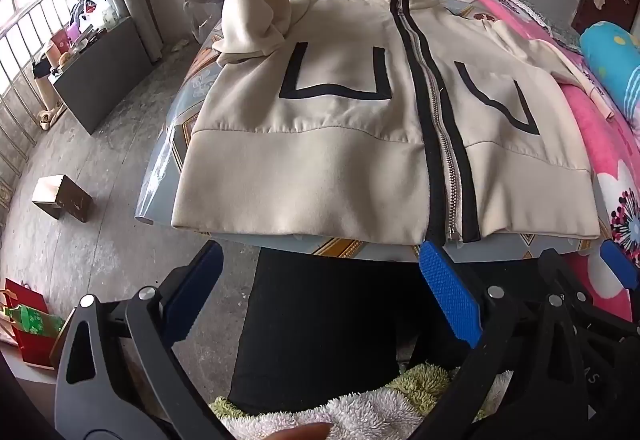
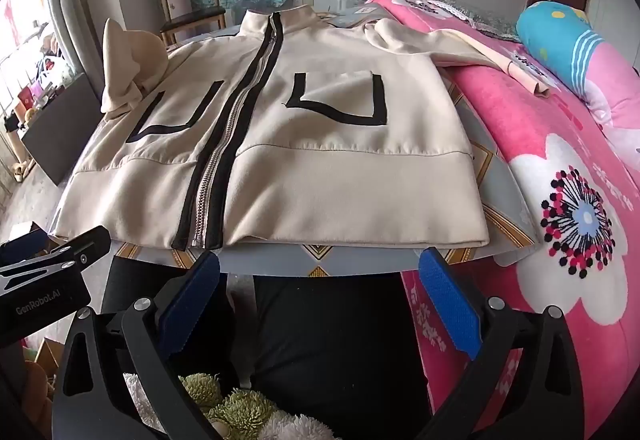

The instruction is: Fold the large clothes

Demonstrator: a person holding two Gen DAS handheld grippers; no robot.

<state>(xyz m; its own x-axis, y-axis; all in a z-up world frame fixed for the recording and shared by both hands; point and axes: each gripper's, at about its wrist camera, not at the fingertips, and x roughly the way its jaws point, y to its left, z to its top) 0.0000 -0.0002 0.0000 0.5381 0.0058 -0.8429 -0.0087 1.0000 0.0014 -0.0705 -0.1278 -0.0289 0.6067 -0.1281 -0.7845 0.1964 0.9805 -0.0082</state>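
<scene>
You had the cream jacket (image 1: 320, 144) spread zipped-up on the table (image 1: 160, 176), nothing folded yet, and both your left gripper (image 1: 320, 280) and right gripper (image 2: 320, 280) hung wide apart, empty, short of its hem. Next I'd judge a sleeve needed taking: the bunched left sleeve (image 1: 252, 12) (clearest from the left wrist), or the right sleeve (image 2: 460, 44) trailing onto the pink blanket (image 2: 560, 160).

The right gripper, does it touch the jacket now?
Apart. In the right wrist view the right gripper hangs open below the table edge, with a gap to the jacket hem.
</scene>
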